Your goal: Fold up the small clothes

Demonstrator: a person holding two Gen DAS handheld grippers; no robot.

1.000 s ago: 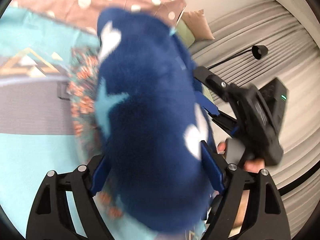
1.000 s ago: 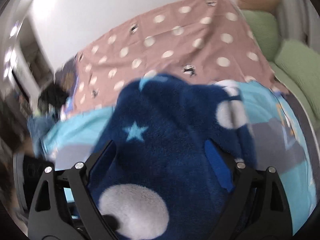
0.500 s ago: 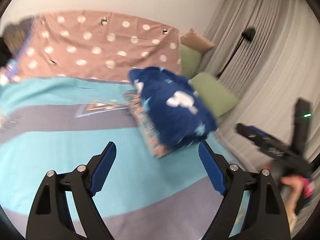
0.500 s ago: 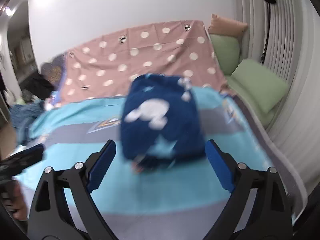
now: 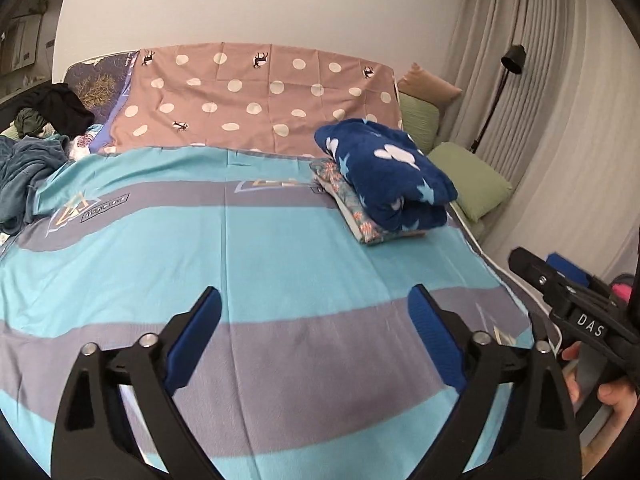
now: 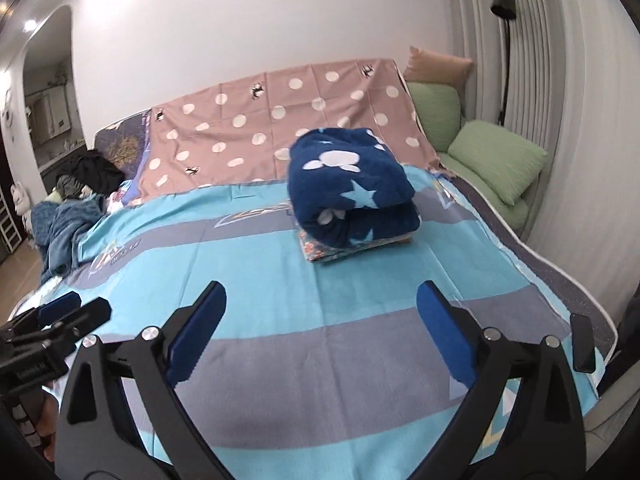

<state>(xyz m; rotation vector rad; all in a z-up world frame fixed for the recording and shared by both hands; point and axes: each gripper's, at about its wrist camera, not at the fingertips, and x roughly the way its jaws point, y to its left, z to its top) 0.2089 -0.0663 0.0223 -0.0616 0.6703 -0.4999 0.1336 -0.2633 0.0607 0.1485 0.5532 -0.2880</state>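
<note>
Both hand-held grippers, left [image 5: 314, 334] and right [image 6: 320, 330], pulled back, jaws just spread, empty; folded navy star-print fleece [image 6: 348, 188] sits atop floral garment [image 5: 352, 204] on bed [image 5: 240, 248].

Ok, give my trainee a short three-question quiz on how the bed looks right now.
1. True or false: the folded navy fleece rests on top of a folded floral garment.
2. What lies between the fingers of the left gripper and the right gripper? A) the fleece B) nothing, both are open over the striped blanket C) a green pillow
3. Which side of the bed holds the unfolded clothes pile in the left wrist view?

Key:
1. True.
2. B; the jaws have just been opening, with nothing between them.
3. The left side, opposite the green pillows.
</note>
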